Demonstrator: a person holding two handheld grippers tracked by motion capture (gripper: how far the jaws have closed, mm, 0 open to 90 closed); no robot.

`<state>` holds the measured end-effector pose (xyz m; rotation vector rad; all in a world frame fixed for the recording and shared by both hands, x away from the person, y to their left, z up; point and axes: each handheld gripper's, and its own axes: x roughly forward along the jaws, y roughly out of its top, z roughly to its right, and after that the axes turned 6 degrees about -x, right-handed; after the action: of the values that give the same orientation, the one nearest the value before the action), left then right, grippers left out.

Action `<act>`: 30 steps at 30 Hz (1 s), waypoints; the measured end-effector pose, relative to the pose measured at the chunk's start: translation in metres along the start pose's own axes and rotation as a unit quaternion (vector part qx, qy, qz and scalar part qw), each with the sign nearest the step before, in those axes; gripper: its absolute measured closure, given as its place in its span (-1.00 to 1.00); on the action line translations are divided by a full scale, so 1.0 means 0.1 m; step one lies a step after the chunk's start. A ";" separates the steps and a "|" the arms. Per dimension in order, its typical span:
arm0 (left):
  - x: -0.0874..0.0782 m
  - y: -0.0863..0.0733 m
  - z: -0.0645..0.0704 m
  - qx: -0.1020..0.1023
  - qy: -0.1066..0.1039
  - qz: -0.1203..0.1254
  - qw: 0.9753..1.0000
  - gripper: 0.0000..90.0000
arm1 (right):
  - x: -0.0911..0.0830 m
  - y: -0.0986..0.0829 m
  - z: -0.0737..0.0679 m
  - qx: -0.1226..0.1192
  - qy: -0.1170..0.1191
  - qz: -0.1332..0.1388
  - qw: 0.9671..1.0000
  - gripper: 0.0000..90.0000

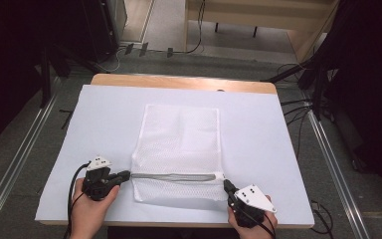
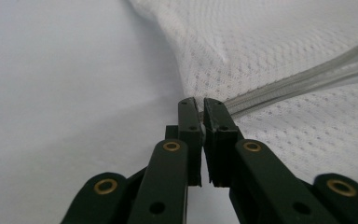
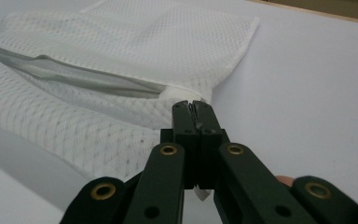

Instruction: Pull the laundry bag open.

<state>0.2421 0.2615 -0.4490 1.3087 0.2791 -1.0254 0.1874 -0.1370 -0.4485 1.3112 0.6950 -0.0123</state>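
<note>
A white mesh bag (image 1: 179, 134) lies flat in the middle of the white-covered table (image 1: 263, 134). A grey zipper (image 1: 174, 176) runs across it near its front end. My left gripper (image 1: 125, 175) is shut on the bag's left edge at the zipper's end. In the left gripper view the gripper (image 2: 199, 105) pinches the mesh (image 2: 270, 51) where the zipper (image 2: 303, 77) starts. My right gripper (image 1: 226, 185) is shut at the bag's right edge. In the right gripper view the gripper (image 3: 195, 106) holds a thin piece just past the zipper's (image 3: 74, 74) white end tab on the bag (image 3: 144, 42).
The table's wooden far edge (image 1: 179, 82) shows beyond the white cover. Metal rails (image 1: 328, 159) run along the floor on both sides. Cables and black stands (image 1: 313, 84) sit at the back right, and light wooden furniture (image 1: 278, 20) stands behind.
</note>
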 end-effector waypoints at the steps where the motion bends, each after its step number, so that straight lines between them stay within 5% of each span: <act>1: -0.01 -0.01 0.01 0.006 0.011 0.021 1.000 0.76 | -0.01 0.00 0.00 0.002 0.000 0.001 1.000 1.00; 3: -0.03 -0.02 -0.01 0.006 0.018 0.047 0.999 0.25 | -0.01 0.00 -0.01 0.004 0.004 0.003 1.000 1.00; 7: -0.07 -0.04 -0.03 -0.011 0.009 0.088 0.996 -0.19 | 0.00 0.00 -0.03 0.003 0.006 0.001 1.000 1.00; 13: -0.16 -0.05 -0.10 -0.035 -0.003 0.121 0.992 -0.42 | 0.01 -0.02 0.01 0.011 0.023 -0.002 1.000 0.98; 18: -0.23 -0.06 -0.12 -0.040 -0.001 0.140 0.989 -0.54 | -0.04 -0.01 0.08 0.023 0.035 0.019 0.999 0.17; 21: -0.27 -0.06 -0.14 -0.048 -0.001 0.150 0.988 -0.53 | -0.06 -0.02 0.18 0.029 0.052 0.022 0.998 -0.02; 27: -0.36 -0.07 -0.22 -0.058 -0.010 0.155 0.986 -0.63 | -0.10 -0.02 0.34 0.030 0.046 0.029 0.998 -0.32; 30: -0.40 -0.08 -0.23 -0.033 -0.030 0.155 0.987 -0.78 | -0.10 -0.02 0.41 0.023 0.018 0.025 0.999 -0.41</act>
<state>0.2219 0.3011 -0.4336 1.2133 0.0594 -0.7824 0.1975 -0.1773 -0.4414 1.3746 0.6964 0.0355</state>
